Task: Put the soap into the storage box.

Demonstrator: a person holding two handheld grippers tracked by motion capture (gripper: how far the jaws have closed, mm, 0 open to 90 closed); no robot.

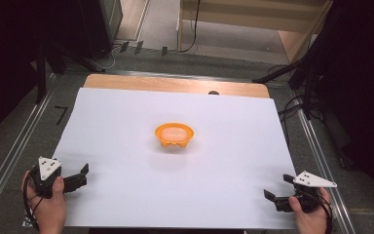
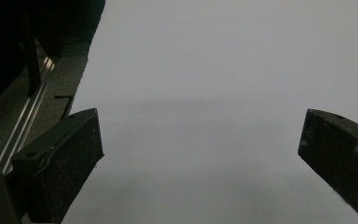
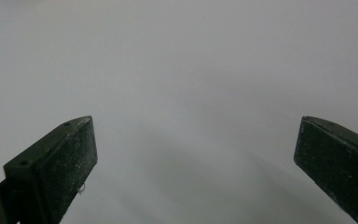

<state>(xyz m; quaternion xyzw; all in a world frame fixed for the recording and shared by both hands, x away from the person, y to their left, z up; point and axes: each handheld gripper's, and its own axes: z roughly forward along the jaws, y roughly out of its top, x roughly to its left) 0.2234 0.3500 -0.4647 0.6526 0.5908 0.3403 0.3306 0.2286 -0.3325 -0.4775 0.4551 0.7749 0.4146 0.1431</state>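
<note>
On the white paper sheet (image 1: 126, 122) covering the table, the small orange plastic bowl (image 1: 174, 135) sits at frame centre, likely light and rigid, best gripped by its rim, with left gripper (image 1: 80, 176) and right gripper (image 1: 276, 189) both spread empty.

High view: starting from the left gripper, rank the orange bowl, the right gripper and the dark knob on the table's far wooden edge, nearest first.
1. orange bowl, mid-sheet, up and to the right of the left gripper.
2. dark knob, far edge, behind the bowl.
3. right gripper, opposite near corner.
</note>
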